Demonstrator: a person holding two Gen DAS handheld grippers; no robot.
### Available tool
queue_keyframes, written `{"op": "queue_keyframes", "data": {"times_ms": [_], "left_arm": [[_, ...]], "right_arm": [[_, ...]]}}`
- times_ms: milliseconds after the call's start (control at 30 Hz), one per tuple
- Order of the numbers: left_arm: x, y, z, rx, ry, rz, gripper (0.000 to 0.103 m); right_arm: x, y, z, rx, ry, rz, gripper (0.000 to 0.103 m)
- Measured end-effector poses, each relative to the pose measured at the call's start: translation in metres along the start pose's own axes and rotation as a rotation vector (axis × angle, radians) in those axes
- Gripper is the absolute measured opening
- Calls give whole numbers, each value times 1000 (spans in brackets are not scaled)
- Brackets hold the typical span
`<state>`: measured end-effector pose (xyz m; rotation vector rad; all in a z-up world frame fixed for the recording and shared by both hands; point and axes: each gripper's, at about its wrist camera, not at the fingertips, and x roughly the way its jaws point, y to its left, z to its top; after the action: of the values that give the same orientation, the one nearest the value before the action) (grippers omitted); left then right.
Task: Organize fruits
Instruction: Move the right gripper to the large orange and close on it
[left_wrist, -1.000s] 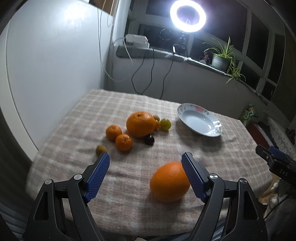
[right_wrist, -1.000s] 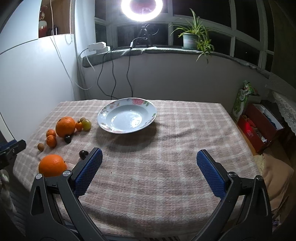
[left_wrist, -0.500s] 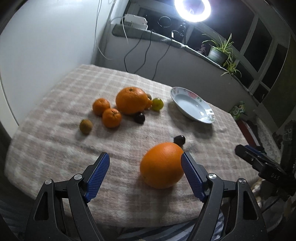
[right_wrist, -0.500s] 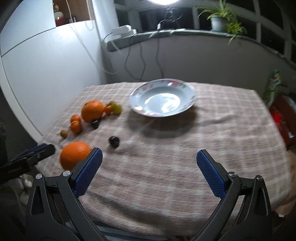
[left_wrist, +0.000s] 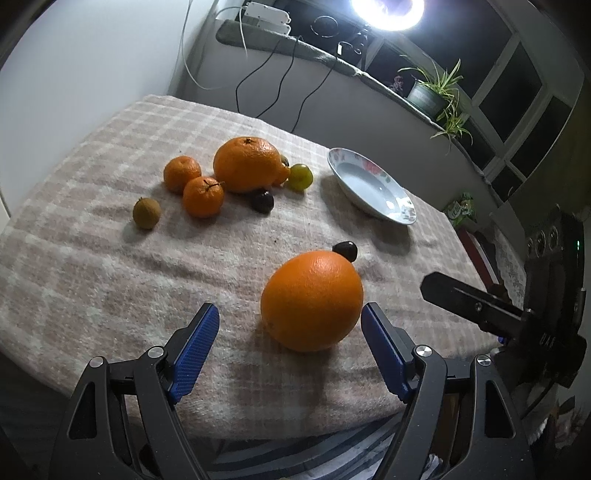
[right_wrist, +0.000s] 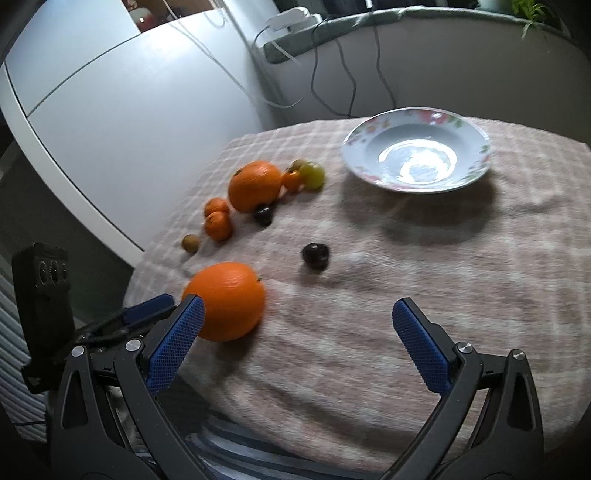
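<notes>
large orange (left_wrist: 312, 300) | near table edge | plate (left_wrist: 373, 184) empty

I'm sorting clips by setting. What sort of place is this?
Probably a home room at night: a table under a checked cloth, a potted plant on the ledge by dark windows, and a ring light overhead.

Fuzzy woven checked tablecloth (left_wrist: 110, 280), glossy ceramic plate (right_wrist: 476, 162), dimpled waxy orange (left_wrist: 312, 301), textured rubbery blue fingers (left_wrist: 194, 341)
</notes>
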<state>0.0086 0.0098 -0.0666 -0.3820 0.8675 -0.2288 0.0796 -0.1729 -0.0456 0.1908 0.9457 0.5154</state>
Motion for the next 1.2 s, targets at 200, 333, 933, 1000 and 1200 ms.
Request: {"op": "queue_keyframes", "data": {"times_ms": [200, 333, 933, 1000, 1200], "left_arm": [[6, 0, -3, 7, 12, -4, 78], [11, 0, -4, 10, 26, -7, 78], [24, -4, -6, 39, 63, -44, 73], [27, -4, -7, 39, 72, -49, 72], [31, -6, -5, 41, 80, -61, 67]], "right_arm": [[15, 8, 4, 12, 47, 61, 103], [26, 11, 5, 18, 83, 97, 103], [65, 23, 9, 29, 215, 203, 89], [68, 24, 8, 34, 227, 218, 88], [74, 27, 7, 52, 257, 281, 75]]}}
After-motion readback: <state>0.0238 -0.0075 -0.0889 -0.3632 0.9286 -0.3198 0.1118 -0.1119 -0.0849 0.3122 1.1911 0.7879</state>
